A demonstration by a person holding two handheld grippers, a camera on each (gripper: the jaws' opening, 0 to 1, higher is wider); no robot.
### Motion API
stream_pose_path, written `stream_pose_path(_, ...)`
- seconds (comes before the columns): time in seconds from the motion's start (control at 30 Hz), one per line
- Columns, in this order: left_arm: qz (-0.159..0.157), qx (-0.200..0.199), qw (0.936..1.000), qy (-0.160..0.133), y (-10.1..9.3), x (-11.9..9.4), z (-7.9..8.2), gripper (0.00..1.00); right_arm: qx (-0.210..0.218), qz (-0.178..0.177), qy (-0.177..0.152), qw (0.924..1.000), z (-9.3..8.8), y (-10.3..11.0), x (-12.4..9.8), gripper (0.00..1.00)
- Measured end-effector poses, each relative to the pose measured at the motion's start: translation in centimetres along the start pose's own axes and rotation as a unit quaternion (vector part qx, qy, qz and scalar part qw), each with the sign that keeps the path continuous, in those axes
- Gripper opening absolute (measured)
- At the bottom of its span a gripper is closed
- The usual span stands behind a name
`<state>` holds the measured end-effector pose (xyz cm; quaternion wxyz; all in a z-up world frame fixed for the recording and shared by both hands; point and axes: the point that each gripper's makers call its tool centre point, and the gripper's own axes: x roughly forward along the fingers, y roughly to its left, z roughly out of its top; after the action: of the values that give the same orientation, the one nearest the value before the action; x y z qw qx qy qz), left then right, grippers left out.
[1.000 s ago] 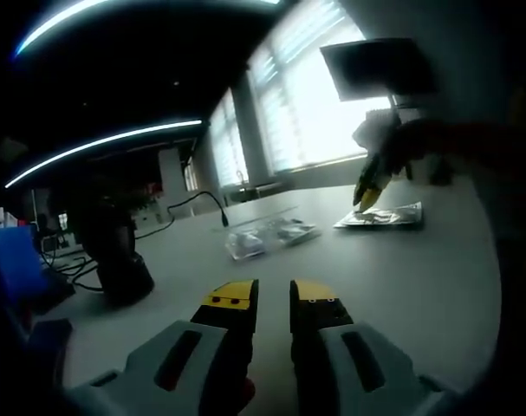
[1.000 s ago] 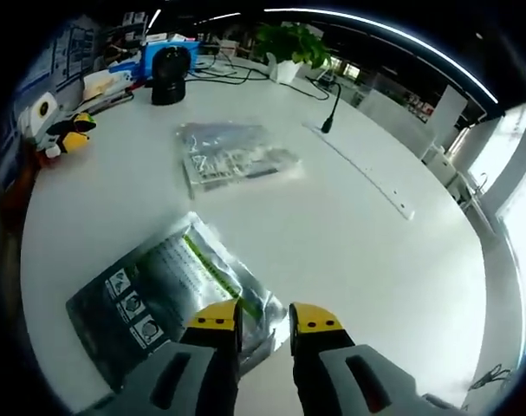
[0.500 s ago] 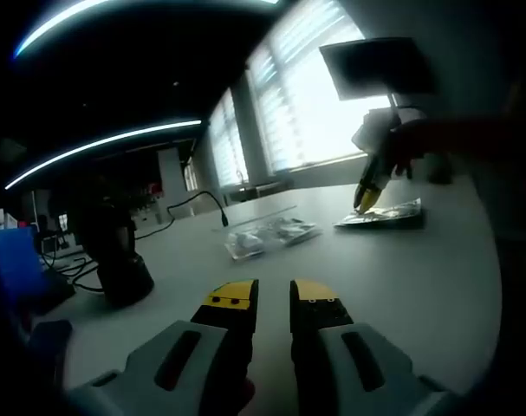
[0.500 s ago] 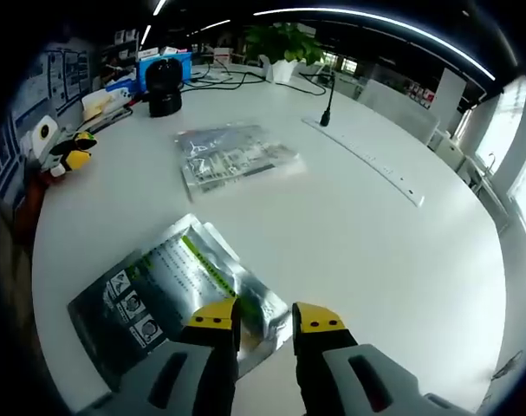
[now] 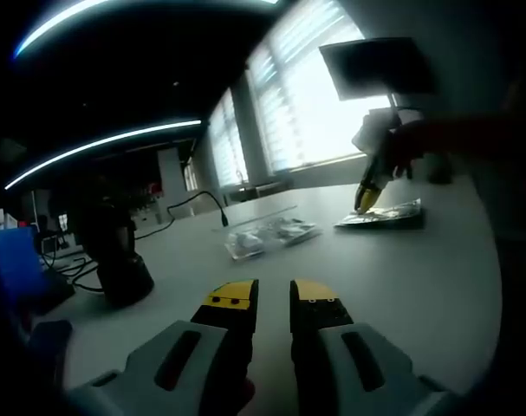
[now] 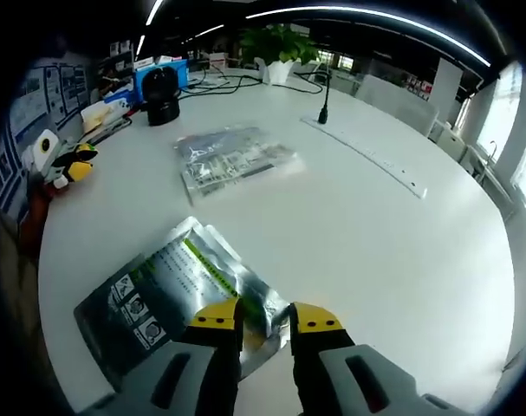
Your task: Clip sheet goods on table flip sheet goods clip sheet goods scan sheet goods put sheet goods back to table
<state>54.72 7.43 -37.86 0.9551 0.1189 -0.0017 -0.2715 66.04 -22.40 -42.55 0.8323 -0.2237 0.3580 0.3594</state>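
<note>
My right claw (image 6: 264, 319) hangs over the near corner of the foil pouch (image 6: 172, 295), jaws slightly spread and pinching nothing that I can make out. The pouch lies flat by the counter (image 6: 375, 234) edge, long axis running away to the claw's left; it is glossy and crinkled. My left claw (image 5: 273, 296), also slightly spread, rests well apart. A clear bag (image 6: 232, 160) lies mid-counter.

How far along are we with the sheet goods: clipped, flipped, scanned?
Nothing looks done yet. The silver foil pouch lies flat on the white table, printed side up. In hand: the right tool sits at the pouch's near edge, jaws slightly apart, not visibly clamped. The left tool hangs low over the table, holding nothing. The clear packet lies untouched, the black scanner beyond it. Clip, flip, scan and return remain.
</note>
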Motion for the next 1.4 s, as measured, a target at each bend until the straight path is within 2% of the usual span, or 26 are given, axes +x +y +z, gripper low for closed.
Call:
stream_pose_path(0.37,0.000,0.003,1.0000,0.001,0.0,0.0,0.0,0.07,-0.046,-0.030,-0.006,0.9985,0.4,0.2,-0.1,0.16)
stream_pose_path(0.5,0.000,0.003,1.0000,0.001,0.0,0.0,0.0,0.07,-0.068,-0.052,-0.005,0.9963,0.6,0.1,-0.2,0.14)
stream_pose_path(0.6,0.001,0.006,1.0000,0.003,0.0,0.0,-0.1,0.07,-0.108,-0.073,-0.002,0.9915,0.8,0.3,-0.3,0.13)
stream_pose_path(0.73,0.001,0.008,1.0000,0.003,-0.1,0.0,-0.1,0.07,-0.125,-0.084,0.002,0.9886,0.9,0.4,-0.2,0.12)
stream_pose_path(0.83,0.001,0.007,1.0000,0.003,-0.1,0.0,-0.1,0.07,-0.157,-0.103,0.005,0.9822,1.0,0.5,-0.3,0.10)
stream_pose_path(0.9,0.001,0.008,1.0000,0.003,-0.1,0.0,-0.1,0.07,-0.193,-0.139,0.024,0.9711,0.7,-0.3,-0.4,0.05)
stream_pose_path(0.93,0.000,0.008,1.0000,0.003,-0.1,0.0,-0.1,0.07,-0.193,-0.134,0.018,0.9719,1.0,0.2,-0.3,0.05)
stream_pose_path(1.0,0.000,0.008,1.0000,0.004,-0.1,0.0,-0.1,0.07,-0.210,-0.143,0.024,0.9670,1.1,0.3,-0.2,0.05)
stream_pose_path(1.17,0.000,0.009,1.0000,0.004,-0.1,0.1,-0.2,0.07,-0.227,-0.149,0.033,0.9619,1.2,0.4,-0.3,0.03)
stream_pose_path(1.4,0.000,0.009,0.9999,0.005,-0.1,0.1,-0.2,0.07,-0.234,-0.145,0.030,0.9609,1.1,0.0,-0.5,0.01)
